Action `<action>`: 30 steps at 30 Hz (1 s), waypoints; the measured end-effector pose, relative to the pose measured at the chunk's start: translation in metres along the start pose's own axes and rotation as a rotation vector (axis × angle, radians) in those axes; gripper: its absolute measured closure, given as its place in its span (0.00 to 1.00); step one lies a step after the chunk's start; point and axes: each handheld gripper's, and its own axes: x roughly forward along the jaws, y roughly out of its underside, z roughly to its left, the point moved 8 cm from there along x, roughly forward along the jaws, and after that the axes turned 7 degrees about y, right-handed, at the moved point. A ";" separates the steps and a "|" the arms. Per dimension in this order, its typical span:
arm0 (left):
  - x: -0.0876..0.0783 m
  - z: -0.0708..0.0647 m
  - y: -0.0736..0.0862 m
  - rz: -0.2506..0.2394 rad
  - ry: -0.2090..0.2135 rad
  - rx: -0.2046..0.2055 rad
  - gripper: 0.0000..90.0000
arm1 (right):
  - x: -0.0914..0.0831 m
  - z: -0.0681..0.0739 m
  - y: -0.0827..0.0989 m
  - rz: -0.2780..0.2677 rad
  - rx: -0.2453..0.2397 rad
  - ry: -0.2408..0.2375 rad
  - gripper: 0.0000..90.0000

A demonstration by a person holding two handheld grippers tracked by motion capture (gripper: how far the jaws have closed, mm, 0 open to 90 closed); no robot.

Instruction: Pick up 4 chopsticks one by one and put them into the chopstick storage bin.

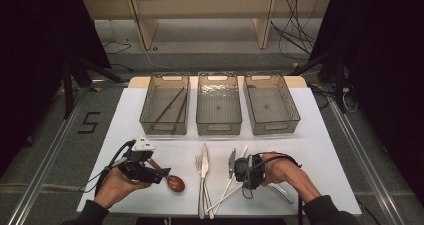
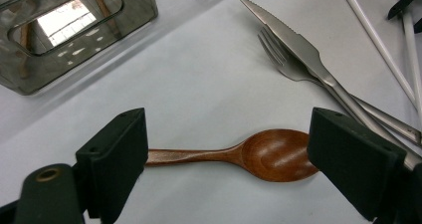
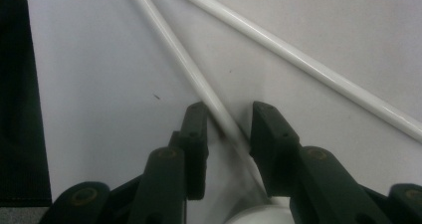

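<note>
The right gripper (image 3: 226,134) is narrowing its jaws around a white chopstick (image 3: 169,40) on the table (image 3: 99,59), seemingly not yet pinching; it should be centring the stick before squeezing. The left gripper (image 2: 226,154) is hovering wide over the wooden spoon (image 2: 259,154).

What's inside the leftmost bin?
The left bin holds two brown chopsticks, lying at a slant on its floor. Its dark tinted walls blur the near end, so anything small tucked against the front wall can't be ruled out.

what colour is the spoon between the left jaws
Reddish-brown wood; the spoon shows best in the left gripper view.
</note>
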 end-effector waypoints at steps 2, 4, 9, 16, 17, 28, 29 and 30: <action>0.000 0.000 0.000 0.000 0.002 -0.002 0.17 | 0.000 0.001 0.000 0.005 -0.002 -0.005 0.78; 0.001 -0.001 0.000 0.001 0.002 -0.002 0.17 | 0.000 0.001 0.000 0.002 -0.008 -0.007 0.79; 0.001 0.000 0.000 0.001 0.001 -0.004 0.17 | 0.000 0.001 -0.001 0.002 -0.033 -0.013 0.82; 0.003 0.000 0.000 0.002 0.005 -0.005 0.17 | 0.000 -0.001 -0.002 -0.006 -0.063 -0.008 0.85; 0.002 -0.001 0.000 0.001 0.005 -0.004 0.17 | 0.000 -0.001 -0.002 -0.008 -0.059 -0.006 0.85; 0.002 -0.001 0.000 0.001 0.007 -0.005 0.17 | 0.000 -0.004 -0.005 0.001 -0.108 0.010 0.89; 0.002 -0.001 0.000 0.000 0.007 -0.006 0.17 | 0.000 -0.005 -0.005 -0.001 -0.110 0.012 0.90; 0.002 -0.001 0.000 -0.001 0.006 -0.008 0.17 | 0.000 -0.006 -0.006 -0.005 -0.108 0.015 0.90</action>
